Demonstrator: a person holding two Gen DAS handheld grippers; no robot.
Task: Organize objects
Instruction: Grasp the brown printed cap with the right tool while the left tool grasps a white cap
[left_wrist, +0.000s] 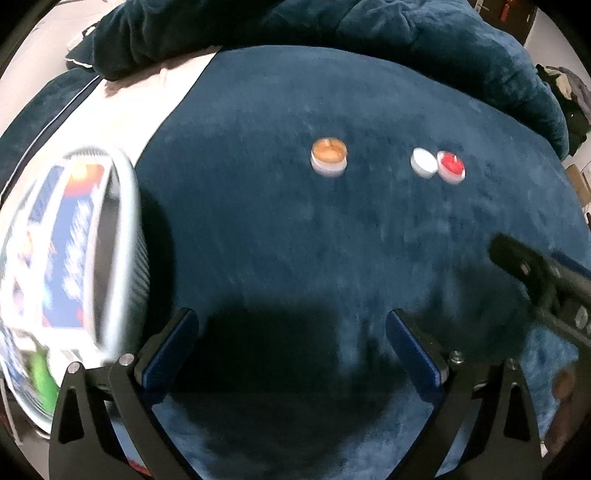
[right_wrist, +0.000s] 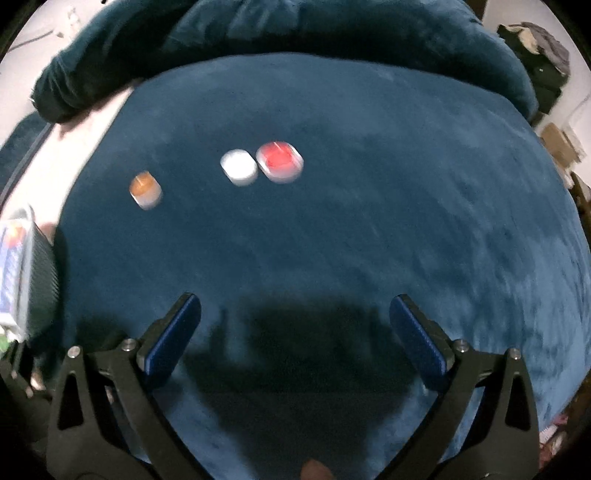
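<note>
Three tealight candles sit on a dark blue blanket (left_wrist: 295, 229). An orange one (left_wrist: 329, 156) stands alone; a white one (left_wrist: 423, 161) and a red one (left_wrist: 451, 167) touch side by side to its right. In the right wrist view they show as orange (right_wrist: 145, 189), white (right_wrist: 239, 167) and red (right_wrist: 280, 161). My left gripper (left_wrist: 291, 332) is open and empty, well short of the candles. My right gripper (right_wrist: 295, 321) is open and empty too. Part of the right gripper's body (left_wrist: 546, 280) shows at the right edge of the left wrist view.
A white basket (left_wrist: 122, 258) with a blue printed box (left_wrist: 66, 251) inside stands at the left, close to my left gripper; it also shows in the right wrist view (right_wrist: 33, 273). A bunched dark blanket (left_wrist: 295, 26) lies along the back. Clutter (right_wrist: 535, 44) sits at the far right.
</note>
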